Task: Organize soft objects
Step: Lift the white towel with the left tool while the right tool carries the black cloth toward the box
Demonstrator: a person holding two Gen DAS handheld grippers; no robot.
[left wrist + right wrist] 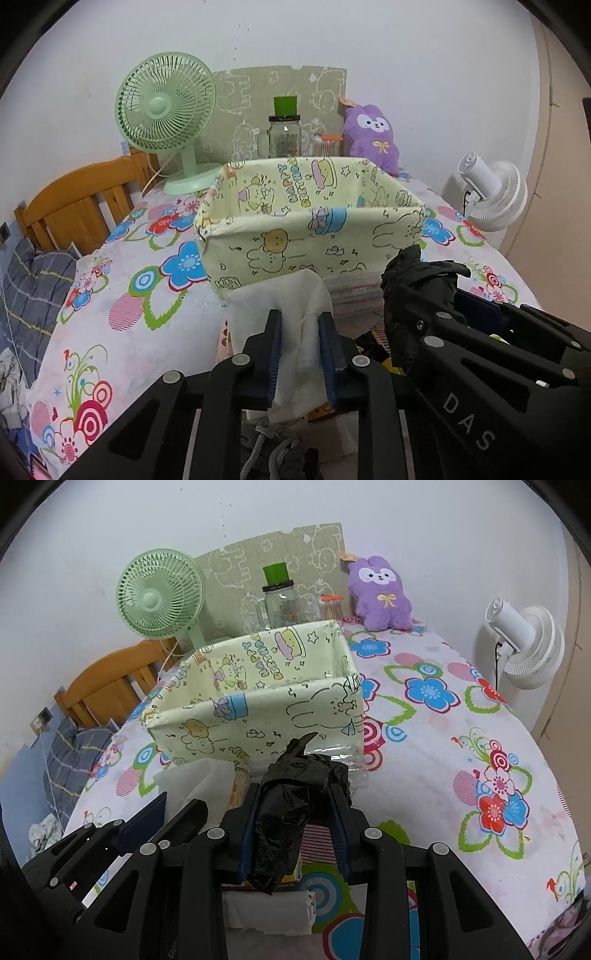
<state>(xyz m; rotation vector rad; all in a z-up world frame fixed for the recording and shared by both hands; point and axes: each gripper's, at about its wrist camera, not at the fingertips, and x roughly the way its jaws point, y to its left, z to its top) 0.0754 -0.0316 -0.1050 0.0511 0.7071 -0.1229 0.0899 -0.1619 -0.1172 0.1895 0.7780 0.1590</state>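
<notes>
Gripping: L gripper w/ white cloth, R gripper w/ black bag, near fabric bin.

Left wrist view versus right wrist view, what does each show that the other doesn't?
Only the left shows grey cord below the left gripper. Only the right shows a wall outlet and the right gripper's closed grasp on the black bag. Both show the white cloth, fabric box, green fan, purple plush.

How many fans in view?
2. Green fan stands at the table's back left, near the wall. White fan sits off the table's right edge. None look hidden, though the box blocks some tabletop.
</notes>
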